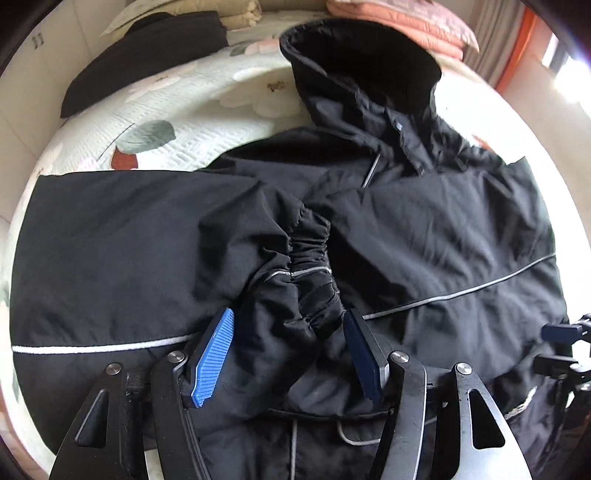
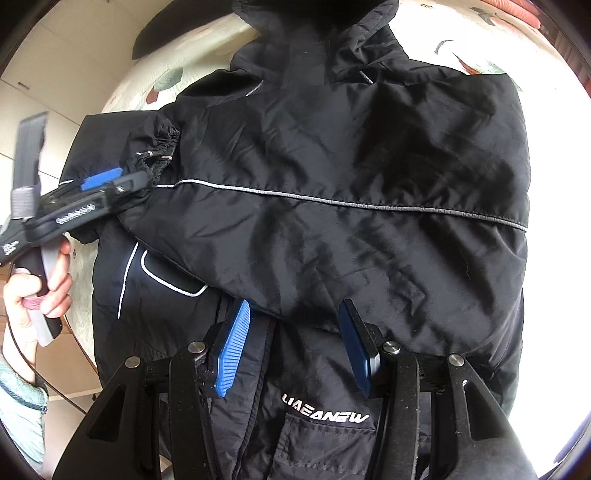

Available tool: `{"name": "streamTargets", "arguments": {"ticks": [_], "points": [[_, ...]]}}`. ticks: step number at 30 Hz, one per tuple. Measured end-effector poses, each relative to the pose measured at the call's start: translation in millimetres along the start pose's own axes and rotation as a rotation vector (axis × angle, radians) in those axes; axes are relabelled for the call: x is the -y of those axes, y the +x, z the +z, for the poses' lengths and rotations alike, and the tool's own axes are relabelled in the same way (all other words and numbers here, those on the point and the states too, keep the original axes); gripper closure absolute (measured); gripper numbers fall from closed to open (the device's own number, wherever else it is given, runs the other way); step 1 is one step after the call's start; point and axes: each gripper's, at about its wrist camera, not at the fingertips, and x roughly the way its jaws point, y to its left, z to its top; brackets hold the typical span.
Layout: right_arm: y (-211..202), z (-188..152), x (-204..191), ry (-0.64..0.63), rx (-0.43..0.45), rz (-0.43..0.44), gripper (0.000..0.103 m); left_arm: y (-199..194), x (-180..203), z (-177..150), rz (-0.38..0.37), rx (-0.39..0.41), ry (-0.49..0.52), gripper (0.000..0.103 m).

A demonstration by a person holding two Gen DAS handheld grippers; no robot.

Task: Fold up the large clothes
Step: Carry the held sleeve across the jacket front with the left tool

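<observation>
On floral bedspread (image 1: 155, 110): black hooded jacket (image 1: 424, 229) spread flat, hood (image 1: 362, 62) toward far end, sleeves folded across body. Elastic cuff (image 1: 310, 266) of one sleeve lying mid-chest. Left gripper (image 1: 288, 321): jaws apart, cuff between pads, not pinched. Right gripper (image 2: 293, 314): jaws apart above folded sleeve edge, nothing clamped. Hand (image 2: 33, 291) holding left gripper handle. Second dark garment (image 1: 147, 55) and folded pink bedding (image 1: 402, 26) at far end.

Jacket (image 2: 332, 155) hood running off the right wrist view's top edge; hem hiding behind right gripper (image 2: 291, 347); bedspread (image 1: 166, 122) washing out beyond the jacket.
</observation>
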Motion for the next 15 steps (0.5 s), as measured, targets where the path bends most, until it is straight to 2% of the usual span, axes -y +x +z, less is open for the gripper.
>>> {"name": "streamTargets", "arguments": {"ticks": [3,5,7,9,12,15], "points": [[-0.6,0.7,-0.3,0.005,0.002,0.004,0.049,4.6,3.5,-0.2,0.019,0.006,0.014,0.040],[-1.1,1.0,1.4,0.013,0.002,0.013,0.049,7.8,5.6,1.4,0.040,0.009,0.024,0.045],[-1.7,1.0,5.3,0.022,0.000,0.020,0.049,8.9,7.5,2.7,0.053,0.019,0.032,0.066],[-3.3,0.8,9.1,0.032,0.001,0.021,0.049,5.8,7.6,3.9,0.053,0.029,0.027,0.075],[-10.9,-0.1,13.4,0.041,0.014,0.018,0.049,-15.8,5.7,7.1,-0.027,0.071,-0.013,0.081],[-27.4,1.5,19.5,0.057,0.040,0.014,0.049,-53.1,18.2,14.5,-0.134,0.138,-0.034,0.081]]}}
